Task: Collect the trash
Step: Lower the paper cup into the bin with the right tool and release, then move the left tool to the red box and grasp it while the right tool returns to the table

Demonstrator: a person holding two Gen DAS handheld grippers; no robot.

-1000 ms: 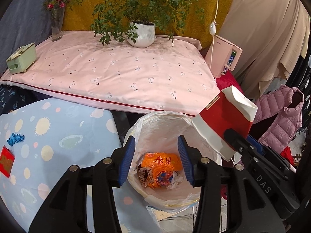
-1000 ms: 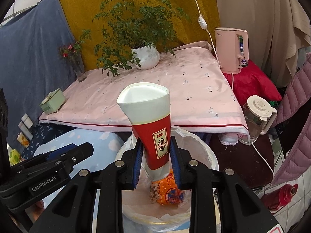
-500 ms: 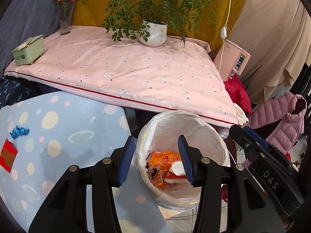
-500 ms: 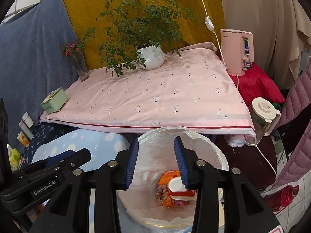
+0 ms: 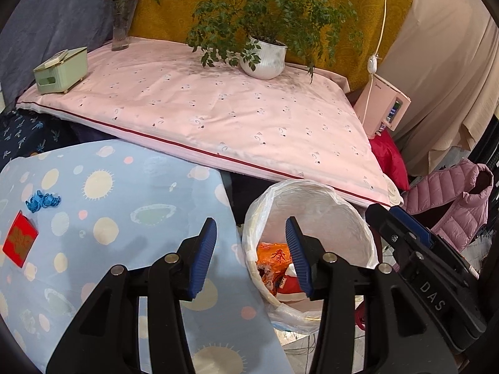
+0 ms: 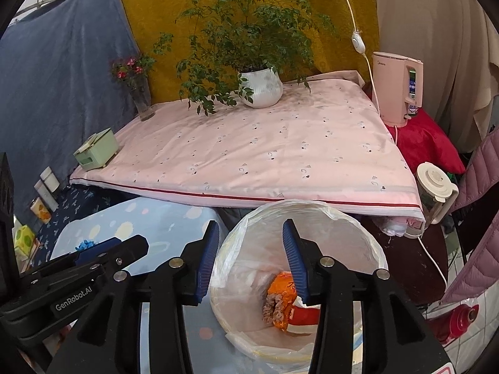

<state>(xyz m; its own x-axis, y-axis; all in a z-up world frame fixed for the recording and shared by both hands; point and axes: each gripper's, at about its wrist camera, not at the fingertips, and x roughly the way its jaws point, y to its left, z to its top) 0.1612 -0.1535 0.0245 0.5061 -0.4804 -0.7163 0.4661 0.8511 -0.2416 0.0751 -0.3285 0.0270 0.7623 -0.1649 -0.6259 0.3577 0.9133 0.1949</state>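
Observation:
A bin with a white plastic liner (image 5: 312, 193) (image 6: 312, 208) stands beside the blue spotted tablecloth (image 5: 124, 193). In the bin lie an orange snack bag (image 5: 271, 254) (image 6: 282, 283) and a red and white paper cup (image 5: 288, 283) (image 6: 307, 313). My right gripper (image 6: 249, 240) hangs over the bin's left rim, its jaws opening with nothing between them. My left gripper (image 5: 251, 237) is open and empty, straddling the cloth's edge and the bin. On the cloth at the left lie a crumpled blue scrap (image 5: 42, 201) and a flat red packet (image 5: 20, 243).
Behind is a pink-covered table (image 5: 218, 115) with a potted plant (image 5: 265, 59), a flower vase (image 5: 120, 31) and a green box (image 5: 60, 70). A pink water dispenser (image 6: 397, 87), a kettle (image 6: 435, 193) and a pink jacket (image 5: 452, 202) crowd the right side.
The red and white cup left my right gripper and dropped into the bin. The right jaws spread wider. Both grippers drifted left, toward the blue cloth.

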